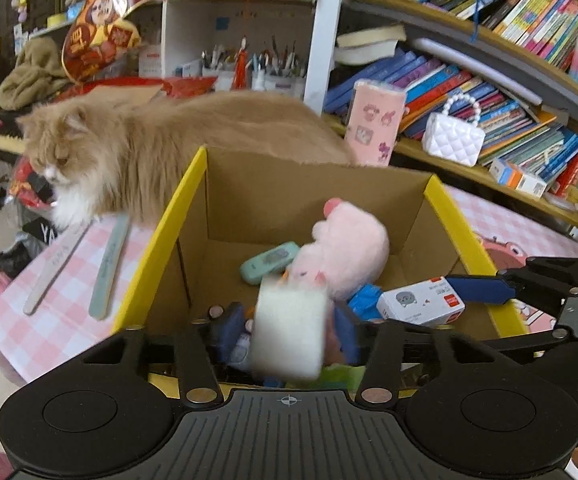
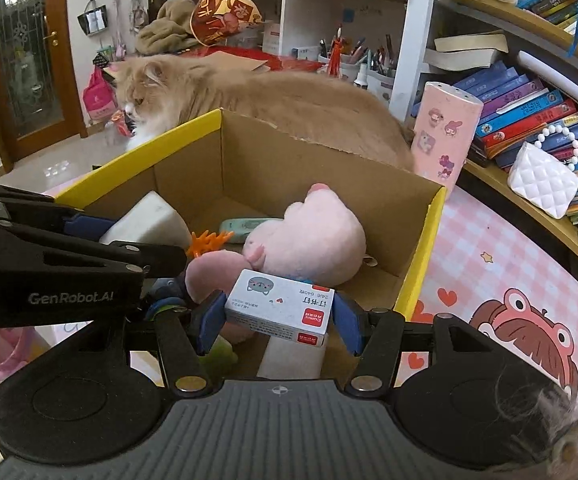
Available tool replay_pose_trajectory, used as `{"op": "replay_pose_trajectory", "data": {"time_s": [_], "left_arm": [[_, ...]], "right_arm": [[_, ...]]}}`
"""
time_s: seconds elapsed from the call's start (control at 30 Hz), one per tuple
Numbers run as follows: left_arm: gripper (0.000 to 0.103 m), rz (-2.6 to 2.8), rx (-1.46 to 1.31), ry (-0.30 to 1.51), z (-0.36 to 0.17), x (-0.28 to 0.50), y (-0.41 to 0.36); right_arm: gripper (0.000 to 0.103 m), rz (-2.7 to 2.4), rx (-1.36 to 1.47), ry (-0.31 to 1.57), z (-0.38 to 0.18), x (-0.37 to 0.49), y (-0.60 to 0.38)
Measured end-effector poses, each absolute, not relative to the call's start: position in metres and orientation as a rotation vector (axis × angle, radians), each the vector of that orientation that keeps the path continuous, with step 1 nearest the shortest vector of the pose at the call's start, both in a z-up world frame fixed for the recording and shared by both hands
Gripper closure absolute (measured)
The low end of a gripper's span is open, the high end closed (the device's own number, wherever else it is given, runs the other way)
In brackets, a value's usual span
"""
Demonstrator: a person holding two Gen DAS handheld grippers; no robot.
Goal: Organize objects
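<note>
The white block (image 1: 291, 332) is motion-blurred, and it hides most of what lies beneath in the cardboard box (image 1: 313, 196).

The left gripper (image 1: 291, 330) was matte black plastic, with a ribbed grey plate bearing a small white crosshair between two round discs. Angled black arms, pinned with silver and brass-coloured screws, led to blue fingers (image 1: 231, 326). The right gripper (image 2: 279, 318) had the same build: ribbed plate, crosshair, twin discs, blue fingers (image 2: 347, 326). In the right view, the left gripper's black side carried white "GenRobot.AI" lettering. A sliver of skin showed at the left view's lower right corner.
</note>
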State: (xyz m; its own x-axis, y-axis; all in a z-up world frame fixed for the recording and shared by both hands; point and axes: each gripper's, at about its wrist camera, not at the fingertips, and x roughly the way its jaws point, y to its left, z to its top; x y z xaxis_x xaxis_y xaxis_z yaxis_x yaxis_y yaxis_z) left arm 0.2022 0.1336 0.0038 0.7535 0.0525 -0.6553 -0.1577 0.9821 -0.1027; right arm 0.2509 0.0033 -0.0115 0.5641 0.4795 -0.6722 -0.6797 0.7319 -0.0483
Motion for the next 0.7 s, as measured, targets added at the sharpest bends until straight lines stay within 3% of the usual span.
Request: {"op": "replay_pose_trajectory", "data": {"time_s": [0.4, 0.7], "left_arm": [[0.031, 0.108, -0.125, 0.567, 0.040, 0.153, 0.119], [0.028, 0.095, -0.112, 0.527, 0.047, 0.106, 0.108]], "right_arm": [[0.035, 0.597, -0.258, 0.582, 0.011, 0.200, -0.026], [0.034, 0.438, -0.162, 0.565, 0.021, 0.147, -0.061]]}}
